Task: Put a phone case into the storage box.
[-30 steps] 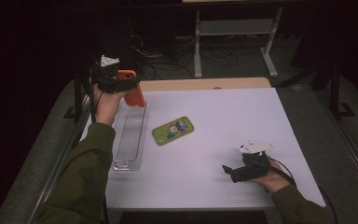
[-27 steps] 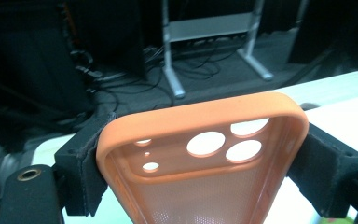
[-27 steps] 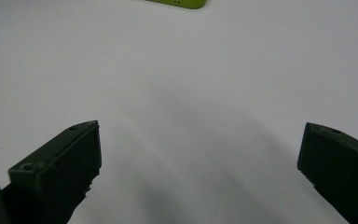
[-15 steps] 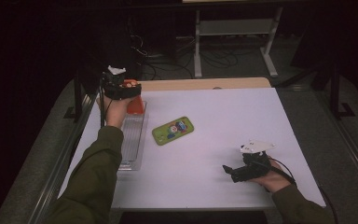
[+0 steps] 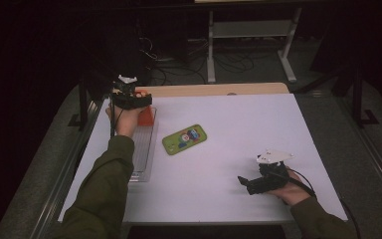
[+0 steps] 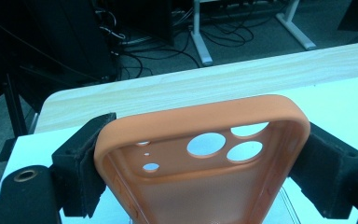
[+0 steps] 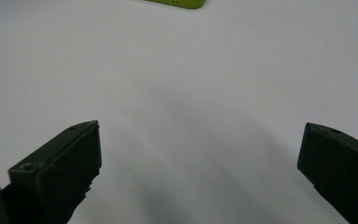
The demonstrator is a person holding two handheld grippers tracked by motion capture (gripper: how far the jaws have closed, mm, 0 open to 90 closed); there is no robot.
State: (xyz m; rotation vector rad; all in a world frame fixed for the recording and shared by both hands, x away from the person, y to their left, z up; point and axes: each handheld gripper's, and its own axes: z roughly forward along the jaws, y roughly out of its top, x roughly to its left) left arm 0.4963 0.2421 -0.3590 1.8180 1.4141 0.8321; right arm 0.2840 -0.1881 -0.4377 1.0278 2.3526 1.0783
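L gripper (image 6: 200, 154) has the orange phone case (image 6: 200, 140) between its pads, jaws just easing open, over clear tray (image 5: 144, 149). R gripper (image 7: 200, 154) wide open, empty; green phone case (image 5: 184, 139) lies between the two.

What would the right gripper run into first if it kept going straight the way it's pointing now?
Probably the green phone case. The right gripper rests low on the white table with open, empty jaws, pointing across bare surface. Its own view shows the case's edge ahead, slightly off centre, so it might only clip it.
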